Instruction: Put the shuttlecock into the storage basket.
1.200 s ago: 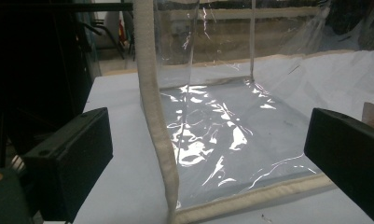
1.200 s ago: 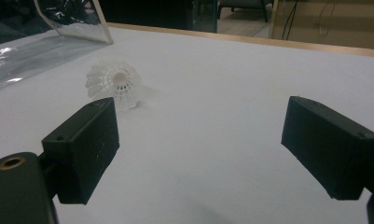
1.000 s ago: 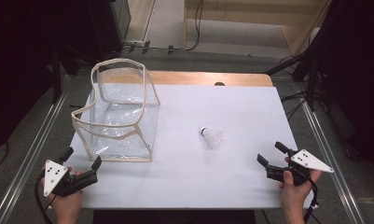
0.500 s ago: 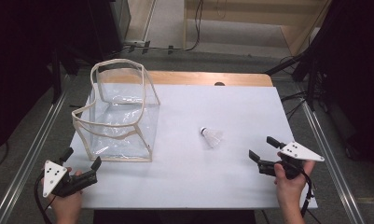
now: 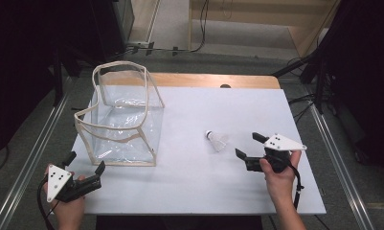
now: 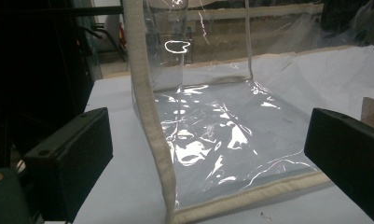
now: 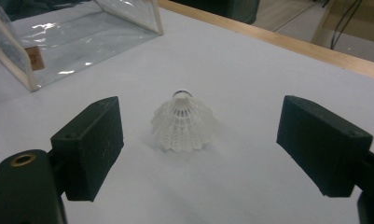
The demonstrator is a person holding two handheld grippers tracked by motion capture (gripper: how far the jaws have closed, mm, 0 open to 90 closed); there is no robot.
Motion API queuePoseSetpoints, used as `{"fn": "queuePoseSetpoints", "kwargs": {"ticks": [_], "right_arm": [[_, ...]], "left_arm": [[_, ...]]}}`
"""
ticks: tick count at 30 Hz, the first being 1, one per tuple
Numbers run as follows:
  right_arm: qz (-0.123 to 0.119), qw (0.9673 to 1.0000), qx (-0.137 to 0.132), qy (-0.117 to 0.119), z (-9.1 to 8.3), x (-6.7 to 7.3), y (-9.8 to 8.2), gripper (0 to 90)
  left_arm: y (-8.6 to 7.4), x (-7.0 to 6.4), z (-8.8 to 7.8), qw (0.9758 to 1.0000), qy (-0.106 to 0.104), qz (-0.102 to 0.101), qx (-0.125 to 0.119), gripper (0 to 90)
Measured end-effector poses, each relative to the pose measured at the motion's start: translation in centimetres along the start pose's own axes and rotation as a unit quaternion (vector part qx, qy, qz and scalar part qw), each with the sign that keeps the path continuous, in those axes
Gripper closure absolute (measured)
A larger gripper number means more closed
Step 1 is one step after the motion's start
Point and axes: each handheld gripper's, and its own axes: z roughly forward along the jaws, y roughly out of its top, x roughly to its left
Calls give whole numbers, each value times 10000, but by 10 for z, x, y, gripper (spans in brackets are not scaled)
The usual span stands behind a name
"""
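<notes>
Right gripper view: shuttlecock (image 7: 183, 122) on white tabletop (image 7: 268, 93), lying ahead of right tongs (image 7: 201, 149), gaping and empty. Probably featherlight, skirt easily crushed; best pinched gently at cork. Left tongs (image 5: 86, 165) wide open beside clear bag (image 5: 122, 120).

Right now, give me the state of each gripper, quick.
Left gripper: open, empty, facing the clear bag.
Right gripper: open, holding nothing, jaws aimed at the shuttlecock, apart from it.
</notes>
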Motion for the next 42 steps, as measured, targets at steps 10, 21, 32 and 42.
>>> {"fn": "queuePoseSetpoints", "kwargs": {"ticks": [10,21,32,42], "right_arm": [[-199,9994,264,132,30,19,14,320],[-329,9956,728,499,62,39,13,657],[-511,9874,1354,648,90,51,-2,827],[-398,9860,1549,475,104,46,-10,851]], "left_arm": [[0,-1,0,10000,-2,26,-5,16],[0,0,0,10000,-10,22,-16,16],[0,0,0,10000,-15,21,-17,16],[0,-1,0,10000,12,25,-9,16]]}}
